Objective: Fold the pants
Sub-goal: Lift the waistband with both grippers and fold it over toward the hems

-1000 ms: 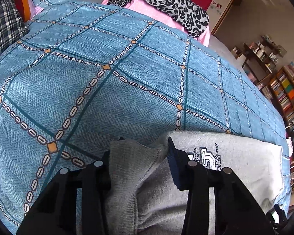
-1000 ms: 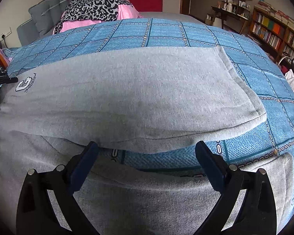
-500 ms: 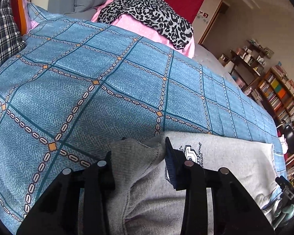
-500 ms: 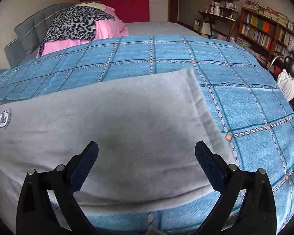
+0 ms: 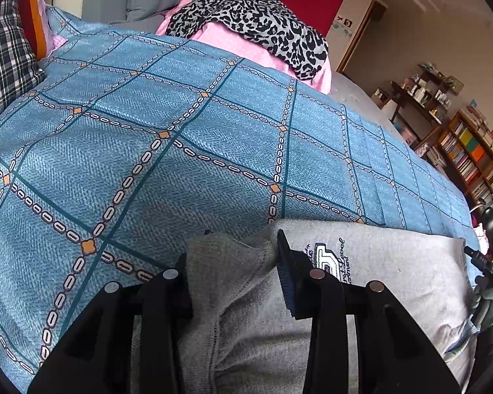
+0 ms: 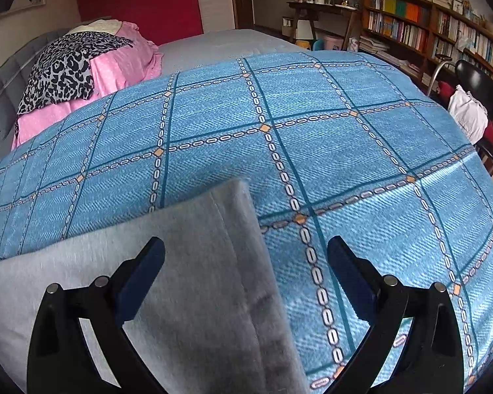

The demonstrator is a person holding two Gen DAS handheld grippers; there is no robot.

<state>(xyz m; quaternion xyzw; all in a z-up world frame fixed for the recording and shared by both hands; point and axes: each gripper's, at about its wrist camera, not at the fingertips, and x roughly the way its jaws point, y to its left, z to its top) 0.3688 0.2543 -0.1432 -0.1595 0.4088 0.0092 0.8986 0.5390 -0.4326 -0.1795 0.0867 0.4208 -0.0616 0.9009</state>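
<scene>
- Right gripper (image 6: 246,275), jaws spread and empty, has swung from mid-leg to the hem of the grey sweatpants (image 6: 194,282).
- Left gripper (image 5: 233,275) keeps pinching the waistband (image 5: 226,262).
- Sweatpants lie doubled along the bedspread's (image 6: 312,131) near edge; a crosswise fold likely follows.

Left wrist view sits low and close over the blue checked bedspread (image 5: 180,151), facing the leopard-print cloth on pink bedding (image 5: 256,23) at the bed's head. Right wrist view rides a little higher, looking across the same bedspread (image 6: 312,138); both catch that cloth (image 6: 62,69) and the wooden bookshelves (image 6: 427,29).
</scene>
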